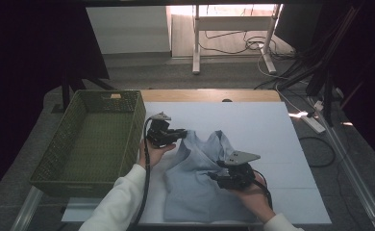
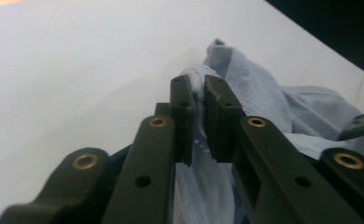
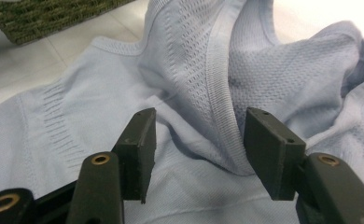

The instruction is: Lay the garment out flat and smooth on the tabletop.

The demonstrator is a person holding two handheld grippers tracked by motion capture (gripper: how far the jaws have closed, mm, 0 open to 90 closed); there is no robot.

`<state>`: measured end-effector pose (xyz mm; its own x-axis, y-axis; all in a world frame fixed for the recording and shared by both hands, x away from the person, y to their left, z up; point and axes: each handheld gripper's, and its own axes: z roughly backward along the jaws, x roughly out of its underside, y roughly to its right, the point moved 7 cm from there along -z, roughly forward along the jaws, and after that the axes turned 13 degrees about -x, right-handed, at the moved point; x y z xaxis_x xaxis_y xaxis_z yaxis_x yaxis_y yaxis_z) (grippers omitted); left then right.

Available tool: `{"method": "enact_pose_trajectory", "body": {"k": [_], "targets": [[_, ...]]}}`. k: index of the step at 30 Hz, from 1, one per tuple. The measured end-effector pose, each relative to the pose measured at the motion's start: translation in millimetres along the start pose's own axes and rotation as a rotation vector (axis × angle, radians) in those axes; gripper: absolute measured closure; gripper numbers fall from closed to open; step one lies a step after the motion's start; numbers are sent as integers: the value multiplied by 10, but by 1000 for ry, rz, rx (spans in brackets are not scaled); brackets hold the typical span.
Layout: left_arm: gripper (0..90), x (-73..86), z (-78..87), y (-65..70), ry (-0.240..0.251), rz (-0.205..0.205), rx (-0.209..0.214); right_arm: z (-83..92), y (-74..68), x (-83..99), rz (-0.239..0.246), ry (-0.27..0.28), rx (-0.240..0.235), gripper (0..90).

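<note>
A pale blue sleeveless knit top lies on the white board, its shoulder straps pointing away from the person. My left gripper is at the top's left strap, and in the left gripper view the jaws are shut on a pinch of that strap's fabric, lifted slightly off the board. My right gripper rests over the right side of the top near the armhole. Its jaws stand open, with a ribbed fold of the top rising between them, untouched by the pads.
A green woven basket stands at the left edge of the board, its corner also in the right gripper view. Bare white board lies behind and right of the top. Beyond the table are desk legs and cables on the floor.
</note>
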<state>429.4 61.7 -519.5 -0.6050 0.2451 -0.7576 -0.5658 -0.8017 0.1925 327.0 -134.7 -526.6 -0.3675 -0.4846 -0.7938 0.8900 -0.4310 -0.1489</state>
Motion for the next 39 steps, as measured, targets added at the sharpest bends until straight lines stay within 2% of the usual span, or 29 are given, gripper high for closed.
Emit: {"method": "enact_pose_trajectory", "body": {"k": [2, 3, 5, 7, 9, 10, 15, 18, 22, 31, 35, 39], "targets": [[761, 24, -34, -23, -18, 16, -6, 16, -3, -18, 4, 11, 2, 446], [718, 32, -46, -41, -25, 25, -28, 24, -5, -26, 7, 16, 5, 446], [551, 28, -46, -69, -23, 47, -64, 38, -8, -37, 11, 23, 10, 446], [511, 11, -6, -62, -8, 50, -72, 51, -11, -46, 16, 29, 12, 445], [415, -11, 41, -42, 4, 40, -96, 62, -10, -53, 18, 34, 15, 446], [394, -22, 74, -21, 14, 37, -92, 70, -7, -56, 19, 35, 17, 446], [362, -20, 247, 143, 46, 3, -68, 103, 37, -64, 12, 43, 25, 444], [356, 27, 350, 255, 59, -25, -48, 149, 100, -73, -6, 58, 38, 444], [355, 107, 450, 331, 65, -42, -22, 200, 195, -74, -26, 65, 60, 444], [356, 255, 539, 301, 63, -15, 14, 224, 468, -47, -75, 56, 118, 444], [356, 301, 544, 286, 51, -11, 24, 202, 611, -29, -113, 53, 129, 444], [356, 325, 534, 278, 41, -9, 34, 163, 716, -25, -127, 34, 145, 444]]}}
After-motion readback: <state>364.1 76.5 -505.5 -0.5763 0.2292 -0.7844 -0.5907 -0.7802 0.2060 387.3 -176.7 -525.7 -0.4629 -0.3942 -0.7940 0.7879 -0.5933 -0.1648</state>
